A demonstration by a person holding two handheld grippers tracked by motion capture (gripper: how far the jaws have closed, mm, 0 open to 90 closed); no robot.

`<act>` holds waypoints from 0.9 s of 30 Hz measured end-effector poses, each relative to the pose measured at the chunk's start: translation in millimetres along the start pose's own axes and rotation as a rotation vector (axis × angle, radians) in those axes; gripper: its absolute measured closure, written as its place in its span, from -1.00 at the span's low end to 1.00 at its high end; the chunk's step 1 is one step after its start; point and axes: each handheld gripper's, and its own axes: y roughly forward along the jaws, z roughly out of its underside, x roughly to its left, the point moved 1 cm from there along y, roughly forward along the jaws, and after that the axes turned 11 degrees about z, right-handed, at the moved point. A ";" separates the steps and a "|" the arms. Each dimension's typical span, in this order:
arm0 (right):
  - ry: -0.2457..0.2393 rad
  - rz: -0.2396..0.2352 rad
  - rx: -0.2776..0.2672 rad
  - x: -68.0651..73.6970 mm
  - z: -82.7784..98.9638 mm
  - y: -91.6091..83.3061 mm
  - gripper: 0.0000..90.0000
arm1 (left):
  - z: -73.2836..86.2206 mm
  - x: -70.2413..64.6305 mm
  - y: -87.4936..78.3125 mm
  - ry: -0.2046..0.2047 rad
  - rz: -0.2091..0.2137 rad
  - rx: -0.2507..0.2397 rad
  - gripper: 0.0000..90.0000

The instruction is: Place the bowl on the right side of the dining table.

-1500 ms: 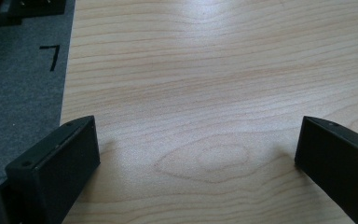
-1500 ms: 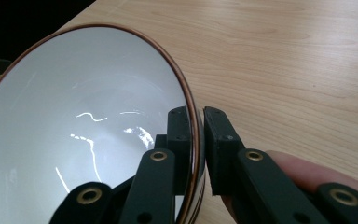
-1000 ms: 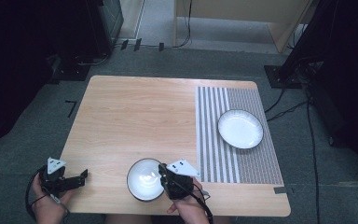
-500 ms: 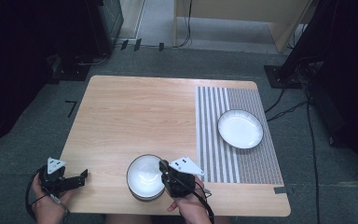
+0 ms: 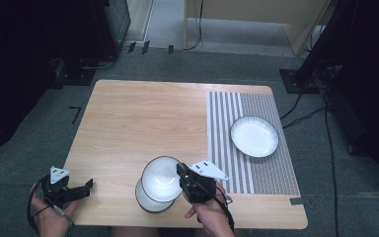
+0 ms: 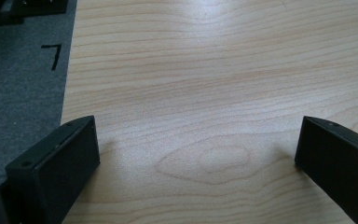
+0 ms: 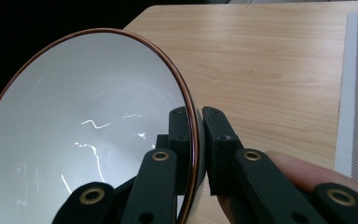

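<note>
Wood table [image 5: 143,113]: right gripper [image 7: 198,140] clamps bowl [image 7: 88,135] rim.

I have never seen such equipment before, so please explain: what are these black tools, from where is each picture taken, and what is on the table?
A person sits at a wooden table and holds a hand tool with two black jaws in each hand. No robot arm is here.

The high view comes from a fixed camera above the table. The two other views come from small cameras that ride on the tools and look along their jaws.

The right gripper is shut on the rim of a white bowl, one jaw inside and one outside. A second bowl seems to lie under it. The held bowl is tilted and looks raised off the lower one.

The left gripper is open at the table's left corner, with bare wood between its jaws.

A striped mat lies at the right, with a white plate on it.
</note>
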 end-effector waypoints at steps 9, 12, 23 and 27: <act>0.021 0.016 -0.014 -17.7 -9.4 -3.6 0.86 | 0.0 0.0 0.0 0.000 0.000 0.000 -1.00; 0.022 0.032 -0.016 -24.3 -10.4 -3.2 0.86 | 0.0 0.0 0.0 0.000 0.000 0.000 -1.00; 0.044 0.050 -0.017 -47.2 -12.4 0.1 0.86 | 0.1 0.0 0.0 -0.001 -0.001 -0.001 -1.00; 0.050 0.062 -0.018 -55.0 -13.5 1.6 0.86 | -0.5 0.1 0.4 -0.012 -0.010 -0.001 -1.00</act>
